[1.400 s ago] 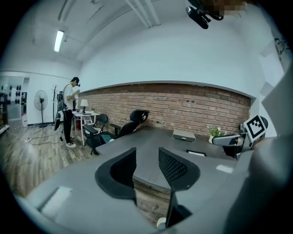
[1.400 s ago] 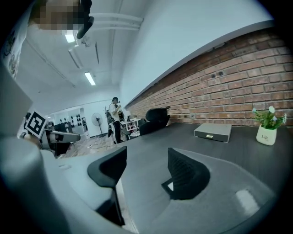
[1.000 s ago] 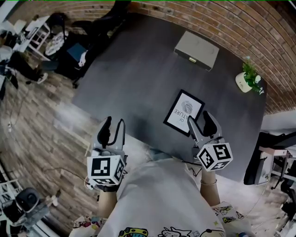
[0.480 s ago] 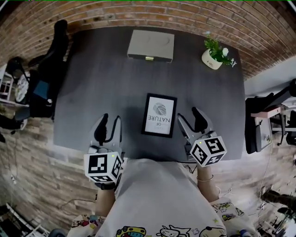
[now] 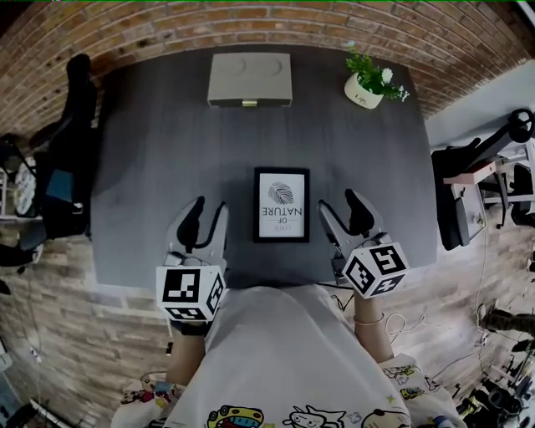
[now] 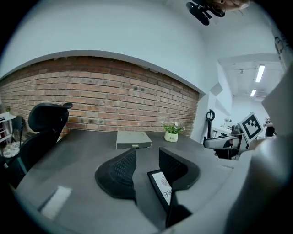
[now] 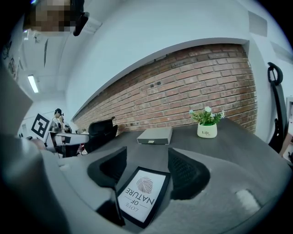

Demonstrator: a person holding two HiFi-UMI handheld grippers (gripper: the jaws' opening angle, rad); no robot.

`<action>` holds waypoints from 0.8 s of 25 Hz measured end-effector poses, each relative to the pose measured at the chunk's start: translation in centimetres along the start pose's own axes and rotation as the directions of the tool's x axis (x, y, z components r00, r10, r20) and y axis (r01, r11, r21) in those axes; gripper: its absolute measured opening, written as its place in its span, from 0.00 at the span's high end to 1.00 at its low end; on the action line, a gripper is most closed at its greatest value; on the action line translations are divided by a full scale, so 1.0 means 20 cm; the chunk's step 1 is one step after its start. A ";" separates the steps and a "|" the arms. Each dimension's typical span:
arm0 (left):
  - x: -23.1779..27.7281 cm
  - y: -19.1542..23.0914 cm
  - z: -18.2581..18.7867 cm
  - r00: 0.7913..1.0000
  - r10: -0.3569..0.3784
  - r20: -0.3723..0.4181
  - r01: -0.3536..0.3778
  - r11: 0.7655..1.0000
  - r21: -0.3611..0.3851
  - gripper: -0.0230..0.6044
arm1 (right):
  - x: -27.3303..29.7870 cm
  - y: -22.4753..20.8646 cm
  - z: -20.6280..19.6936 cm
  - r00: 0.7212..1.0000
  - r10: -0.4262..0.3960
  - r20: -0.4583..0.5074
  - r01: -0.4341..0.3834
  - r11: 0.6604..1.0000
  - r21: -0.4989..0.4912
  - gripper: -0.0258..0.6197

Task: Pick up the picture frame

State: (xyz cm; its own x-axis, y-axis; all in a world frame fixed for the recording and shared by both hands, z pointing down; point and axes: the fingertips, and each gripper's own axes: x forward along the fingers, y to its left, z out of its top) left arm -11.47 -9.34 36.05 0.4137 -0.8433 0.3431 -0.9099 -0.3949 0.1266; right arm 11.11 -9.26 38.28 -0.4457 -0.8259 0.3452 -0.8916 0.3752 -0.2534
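Table [image 5: 167, 167] bears the picture frame [image 5: 282, 204], apparently flat, between both sets of fingers, touching neither. Left gripper [image 5: 206, 214] and right gripper [image 5: 341, 207]: fingers apart, empty. Risk: flush frame offers no edge; closing fingers may skid it

Soft, even indoor light spreads over the dark table [image 5: 159, 167], leaving faint shadows. Beyond its right end, ceiling strip lights [image 6: 259, 73] glow bright. The brick wall [image 5: 251, 21] behind it bows with fisheye distortion; corners go black, and the nearest foreground seems slightly blurred.
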 end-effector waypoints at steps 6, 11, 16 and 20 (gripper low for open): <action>0.05 -0.01 -0.02 0.999 -0.029 -0.018 0.029 1.000 0.003 0.70 | 0.02 0.01 -0.01 1.000 -0.011 -0.005 0.011 1.000 0.005 0.53; 0.10 -0.04 -0.05 0.998 -0.051 -0.049 0.051 0.999 -0.001 0.70 | 0.02 -0.02 -0.03 1.000 -0.026 -0.012 0.027 0.999 0.019 0.53; 0.16 -0.09 -0.09 0.995 -0.066 -0.075 0.066 0.998 -0.001 0.70 | 0.02 -0.04 -0.08 0.999 -0.021 -0.034 0.022 0.999 0.031 0.53; 0.20 -0.13 -0.13 0.992 -0.075 -0.102 0.075 0.997 -0.006 0.70 | 0.03 -0.04 -0.13 0.998 -0.010 -0.055 0.012 0.999 0.039 0.53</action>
State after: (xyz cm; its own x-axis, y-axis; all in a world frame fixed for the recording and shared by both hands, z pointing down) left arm -7.65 -10.66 39.58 0.4757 -0.7697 0.4258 -0.8766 -0.4548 0.1571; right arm 11.38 -9.01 41.04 -0.4409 -0.8052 0.3965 -0.8929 0.3487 -0.2848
